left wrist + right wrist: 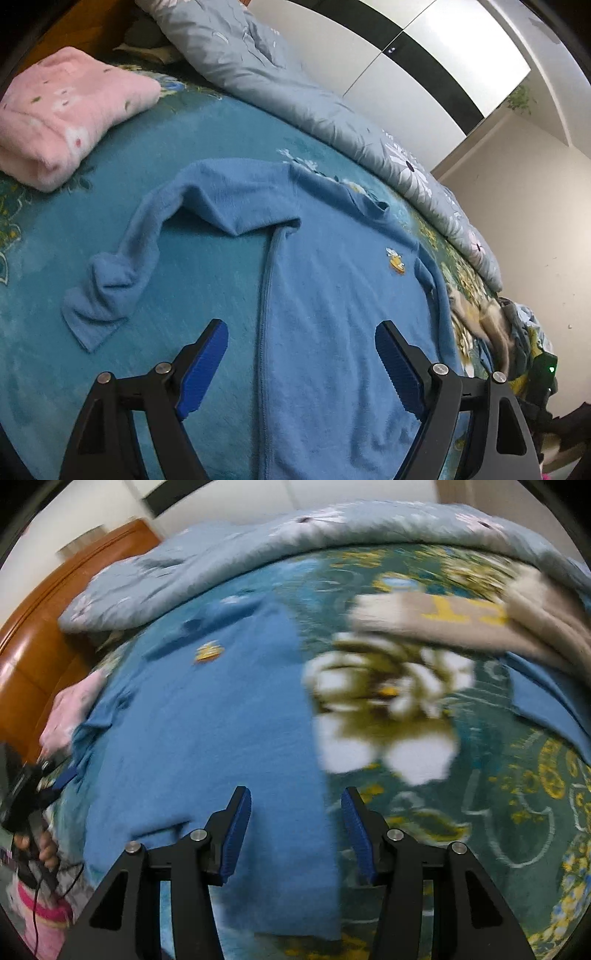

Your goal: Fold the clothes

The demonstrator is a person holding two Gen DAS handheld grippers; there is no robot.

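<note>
A blue long-sleeved top (332, 280) with a small yellow bee badge (396, 260) lies flat on the teal flowered bedspread (207, 125). One sleeve (122, 266) stretches out to the left, crumpled at the cuff. My left gripper (301, 332) is open and empty, hovering over the top's left side seam. In the right wrist view the same top (207, 720) fills the left half. My right gripper (295, 805) is open and empty above its right edge. That view is blurred.
A folded pink blanket (62, 110) lies at the far left. A grey-blue flowered duvet (295, 92) is bunched along the far side. Beige and blue clothes (480, 624) are piled to the right. A wooden headboard (55, 627) stands at the left.
</note>
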